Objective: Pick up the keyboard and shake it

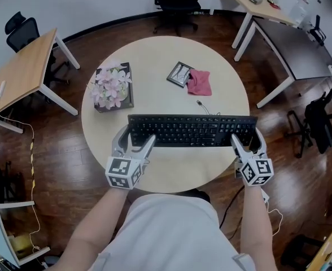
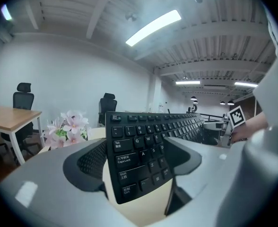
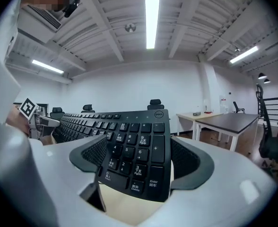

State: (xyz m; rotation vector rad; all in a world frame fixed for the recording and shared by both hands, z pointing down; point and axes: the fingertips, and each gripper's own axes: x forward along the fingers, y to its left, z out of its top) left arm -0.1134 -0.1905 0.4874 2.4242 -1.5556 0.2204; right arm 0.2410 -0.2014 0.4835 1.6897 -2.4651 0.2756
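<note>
The round table (image 1: 154, 55) carries the keyboard (image 1: 191, 130) on its near half, with the long axis running from left to right. Toward the table's left edge the left gripper (image 1: 135, 141) is closed on one end, and toward its right edge the right gripper (image 1: 246, 140) is closed on the other. Both forearms reach forward.

Beyond the keyboard (image 1: 191, 130), a flower box (image 1: 113, 87) blocks the left of the round table (image 1: 154, 52). A small grey frame (image 1: 180, 74) and pink cloth (image 1: 200, 82) occupy the centre, and the far right lies open.
</note>
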